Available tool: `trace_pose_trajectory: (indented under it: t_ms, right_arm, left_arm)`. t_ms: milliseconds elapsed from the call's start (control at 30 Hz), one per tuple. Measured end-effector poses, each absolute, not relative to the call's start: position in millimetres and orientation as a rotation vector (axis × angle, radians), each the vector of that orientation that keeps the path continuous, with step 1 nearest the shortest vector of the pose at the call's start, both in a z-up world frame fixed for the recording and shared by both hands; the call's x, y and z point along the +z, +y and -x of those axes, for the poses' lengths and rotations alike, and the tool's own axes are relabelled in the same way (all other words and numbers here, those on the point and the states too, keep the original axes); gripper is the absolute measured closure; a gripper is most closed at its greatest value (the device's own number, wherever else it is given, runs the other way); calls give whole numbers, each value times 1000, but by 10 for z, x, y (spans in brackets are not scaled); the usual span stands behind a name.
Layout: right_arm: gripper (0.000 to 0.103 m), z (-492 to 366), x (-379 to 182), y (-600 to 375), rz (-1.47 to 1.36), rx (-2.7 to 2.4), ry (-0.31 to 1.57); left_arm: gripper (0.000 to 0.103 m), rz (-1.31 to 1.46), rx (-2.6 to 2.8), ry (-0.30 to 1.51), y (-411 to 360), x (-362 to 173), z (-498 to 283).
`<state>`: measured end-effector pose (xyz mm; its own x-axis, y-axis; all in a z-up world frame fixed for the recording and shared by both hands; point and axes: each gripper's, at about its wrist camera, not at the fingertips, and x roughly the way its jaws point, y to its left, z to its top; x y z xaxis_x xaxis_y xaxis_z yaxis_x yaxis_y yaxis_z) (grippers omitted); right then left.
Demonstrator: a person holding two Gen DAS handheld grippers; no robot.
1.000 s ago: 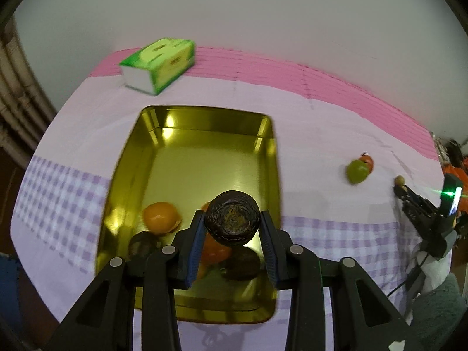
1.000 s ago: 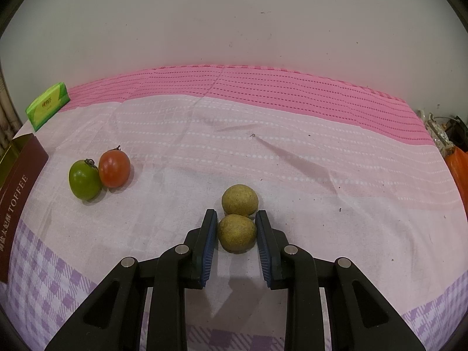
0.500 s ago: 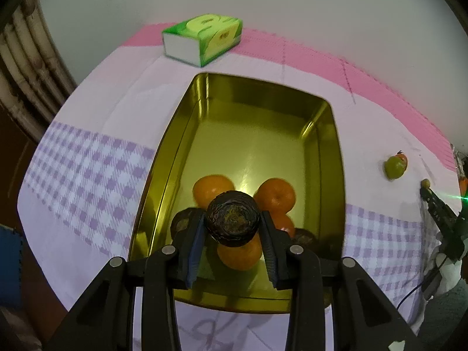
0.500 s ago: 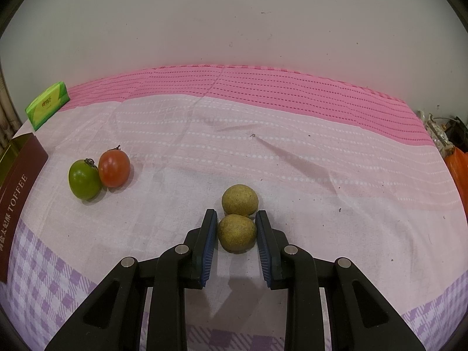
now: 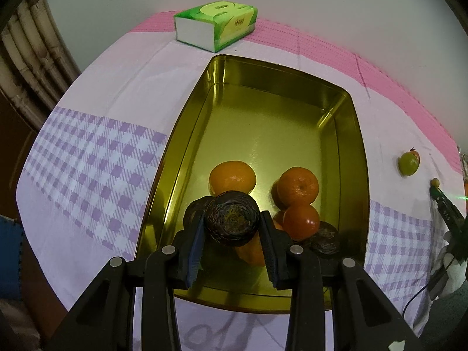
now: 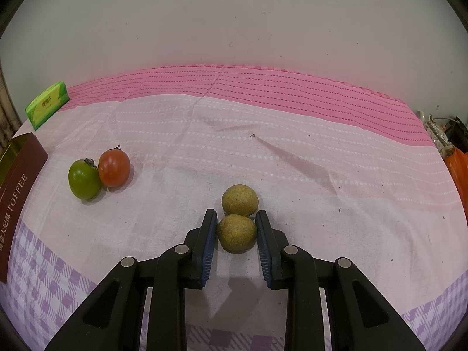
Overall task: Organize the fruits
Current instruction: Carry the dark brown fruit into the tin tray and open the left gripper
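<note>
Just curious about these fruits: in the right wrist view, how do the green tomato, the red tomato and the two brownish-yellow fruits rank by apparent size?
1. Green tomato and red tomato: alike.
2. The two brownish-yellow fruits, farther and nearer: alike, slightly bigger-looking only from nearness; unsure.

Tray: the gold metal rectangular tray [image 5: 348, 152] sits on the pink and purple-checked tablecloth [image 5: 117, 87].
Box: the green tissue box [image 5: 216, 23] lies beyond the tray at 11 o'clock.
In tray: orange round mandarins [image 5: 297, 185] and dark wrinkled round fruits [image 5: 326, 238] cluster at its near end.
Tomatoes: the green round tomato [image 6: 83, 178] touches the red round tomato [image 6: 114, 168] at its 2 o'clock.
Yellow-brown round fruits: one [image 6: 237, 232] touches another [image 6: 239, 199] at 12 o'clock.
</note>
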<state>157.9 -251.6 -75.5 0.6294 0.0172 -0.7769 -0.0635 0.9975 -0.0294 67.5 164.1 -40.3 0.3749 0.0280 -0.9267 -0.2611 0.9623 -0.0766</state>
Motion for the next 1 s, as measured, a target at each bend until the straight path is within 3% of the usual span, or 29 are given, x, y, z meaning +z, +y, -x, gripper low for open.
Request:
trace_pose_trajectory:
  t_ms: [1000]
  right_arm:
    - [75,-1570,-762,-2525,62,44,888]
  left_arm:
    - [69,229,164,1191,1599,-440,-451]
